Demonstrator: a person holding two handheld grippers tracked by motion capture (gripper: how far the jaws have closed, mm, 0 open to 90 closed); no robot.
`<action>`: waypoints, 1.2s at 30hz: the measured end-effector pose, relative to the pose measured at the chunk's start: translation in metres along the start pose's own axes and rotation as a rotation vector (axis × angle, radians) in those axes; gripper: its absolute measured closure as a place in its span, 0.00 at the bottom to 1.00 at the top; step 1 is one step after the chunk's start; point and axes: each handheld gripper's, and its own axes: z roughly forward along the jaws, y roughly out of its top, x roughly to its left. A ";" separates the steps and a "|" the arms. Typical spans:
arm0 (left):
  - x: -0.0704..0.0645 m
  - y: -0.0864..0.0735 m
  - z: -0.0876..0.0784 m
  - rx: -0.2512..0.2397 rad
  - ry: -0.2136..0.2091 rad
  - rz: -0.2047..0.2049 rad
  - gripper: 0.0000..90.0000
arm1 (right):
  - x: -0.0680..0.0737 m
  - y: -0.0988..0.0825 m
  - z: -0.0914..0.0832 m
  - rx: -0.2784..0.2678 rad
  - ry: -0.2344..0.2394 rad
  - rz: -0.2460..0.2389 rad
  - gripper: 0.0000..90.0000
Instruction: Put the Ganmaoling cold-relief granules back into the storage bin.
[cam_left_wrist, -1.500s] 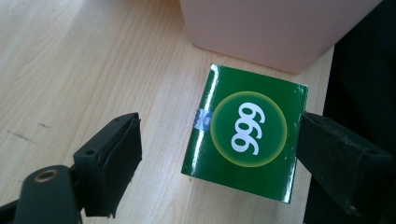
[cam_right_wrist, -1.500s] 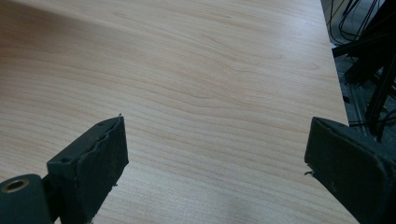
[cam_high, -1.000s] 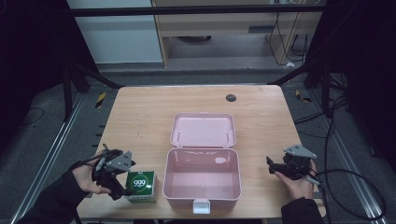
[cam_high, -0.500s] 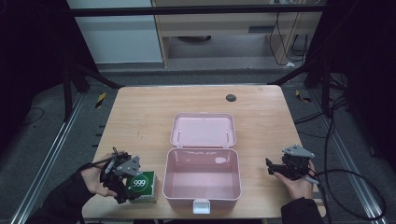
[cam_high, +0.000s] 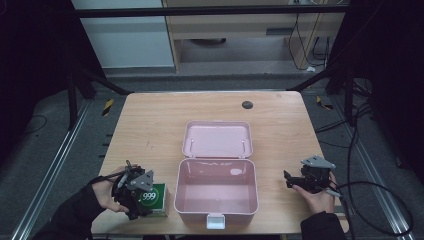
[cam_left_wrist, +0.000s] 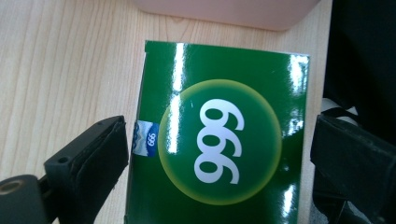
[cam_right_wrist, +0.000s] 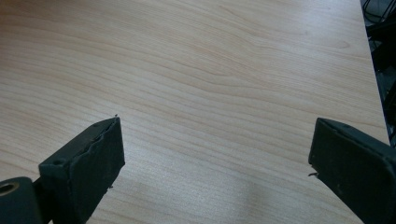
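Green box (cam_left_wrist: 219, 140) between spread left gripper (cam_left_wrist: 217, 154) jaws, beside pink case (cam_high: 216, 192)

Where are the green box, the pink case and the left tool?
green box (cam_left_wrist: 219, 135), left gripper view, on its round 999 logo
pink case (cam_high: 216, 186), high view, on its bare inside floor
left tool (cam_high: 134, 186), high view, on its body over the box
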 end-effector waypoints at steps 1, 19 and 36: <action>0.001 -0.001 0.001 -0.001 0.002 -0.005 0.04 | 0.000 0.000 0.000 0.000 0.000 -0.004 0.04; 0.010 -0.013 0.016 0.015 -0.010 -0.048 0.08 | 0.002 -0.001 0.003 0.019 0.011 -0.024 0.04; 0.014 -0.008 0.006 0.033 -0.006 -0.031 0.16 | 0.003 -0.001 0.003 0.032 0.011 -0.031 0.04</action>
